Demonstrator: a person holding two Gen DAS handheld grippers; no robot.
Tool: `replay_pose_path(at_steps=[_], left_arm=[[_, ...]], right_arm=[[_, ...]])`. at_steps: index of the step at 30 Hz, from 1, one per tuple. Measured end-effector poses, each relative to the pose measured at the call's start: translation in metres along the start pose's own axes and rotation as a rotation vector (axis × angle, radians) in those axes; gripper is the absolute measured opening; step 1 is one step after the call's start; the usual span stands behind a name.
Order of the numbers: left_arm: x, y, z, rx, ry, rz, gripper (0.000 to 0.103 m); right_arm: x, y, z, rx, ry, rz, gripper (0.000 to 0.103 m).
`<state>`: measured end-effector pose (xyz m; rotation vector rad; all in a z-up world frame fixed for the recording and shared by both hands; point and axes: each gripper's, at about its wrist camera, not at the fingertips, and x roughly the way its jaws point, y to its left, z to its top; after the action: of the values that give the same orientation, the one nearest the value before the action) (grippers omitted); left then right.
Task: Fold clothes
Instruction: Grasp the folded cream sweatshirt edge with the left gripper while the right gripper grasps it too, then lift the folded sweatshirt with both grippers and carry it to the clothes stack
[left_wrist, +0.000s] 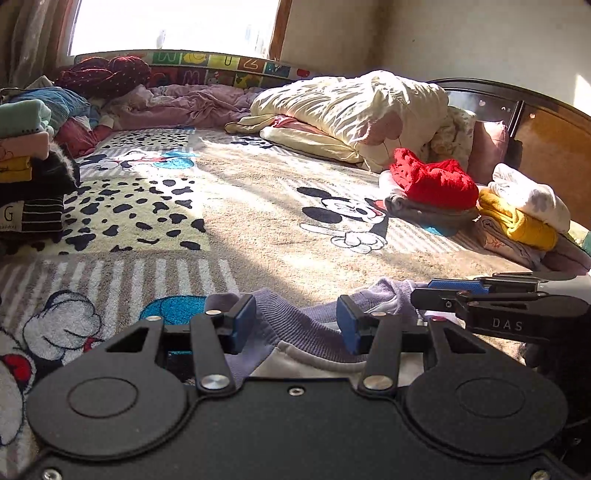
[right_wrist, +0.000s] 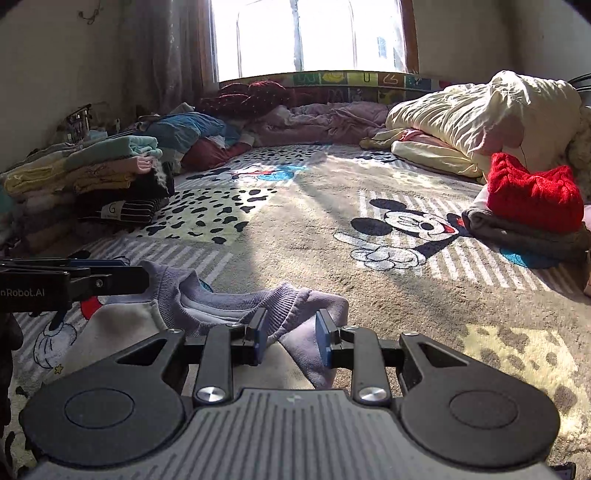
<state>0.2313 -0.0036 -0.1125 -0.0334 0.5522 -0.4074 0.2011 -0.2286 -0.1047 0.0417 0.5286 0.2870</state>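
A white sweatshirt (left_wrist: 295, 356) with a lilac ribbed collar (right_wrist: 207, 295) lies at the near edge of the cartoon-mouse blanket (left_wrist: 258, 221). My left gripper (left_wrist: 297, 321) has its blue pads on either side of the collar, and the rib buckles down between them. Close on its right, my right gripper (left_wrist: 421, 290) comes in side-on at the garment's lilac shoulder. In the right wrist view, my right gripper (right_wrist: 291, 336) pinches a raised lilac fold of the shoulder between its pads. My left gripper (right_wrist: 136, 273) reaches the collar from the left edge.
A tall stack of folded clothes (right_wrist: 92, 173) stands at the left. A red knit on a grey garment (left_wrist: 436, 181) and a yellow and white pile (left_wrist: 524, 214) lie at the right by the wooden headboard (left_wrist: 546, 136). A cream quilt (left_wrist: 351, 107) is heaped at the back.
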Motion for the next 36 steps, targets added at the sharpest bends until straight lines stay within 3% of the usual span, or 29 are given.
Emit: replay_pose_path(at_steps=[3, 5, 7, 17, 19, 20, 25, 29, 33, 36], left_arm=[[0.023, 0.015, -0.017, -0.017, 0.088, 0.016, 0.047], [0.024, 0.022, -0.027, -0.048, 0.065, 0.001, 0.050], [0.024, 0.023, -0.030, -0.055, 0.061, 0.008, 0.053], [0.017, 0.022, -0.013, -0.092, 0.118, 0.009, 0.058], [-0.005, 0.031, -0.008, -0.202, 0.078, 0.001, 0.066], [-0.015, 0.036, -0.010, -0.253, 0.063, 0.004, 0.075], [-0.039, 0.057, -0.037, -0.459, 0.084, -0.013, 0.075], [-0.049, 0.073, -0.060, -0.659, 0.089, -0.082, 0.075], [-0.049, 0.074, -0.064, -0.699, 0.095, -0.125, 0.075], [-0.038, 0.072, -0.061, -0.720, 0.104, -0.159, 0.074]], right_arm=[[0.026, -0.018, -0.005, 0.064, 0.046, 0.024, 0.029], [0.045, -0.032, -0.018, 0.154, 0.107, 0.071, 0.029], [0.051, -0.047, -0.027, 0.252, 0.097, 0.118, 0.029], [0.050, -0.044, -0.027, 0.262, 0.092, 0.097, 0.033], [0.037, -0.047, -0.024, 0.321, 0.084, 0.053, 0.049], [0.027, -0.052, -0.025, 0.380, 0.075, 0.049, 0.050], [-0.007, -0.071, -0.050, 0.595, 0.079, 0.111, 0.053], [-0.017, -0.077, -0.074, 0.752, 0.101, 0.203, 0.055], [-0.019, -0.067, -0.080, 0.771, 0.117, 0.233, 0.060], [-0.014, -0.051, -0.077, 0.700, 0.130, 0.224, 0.062]])
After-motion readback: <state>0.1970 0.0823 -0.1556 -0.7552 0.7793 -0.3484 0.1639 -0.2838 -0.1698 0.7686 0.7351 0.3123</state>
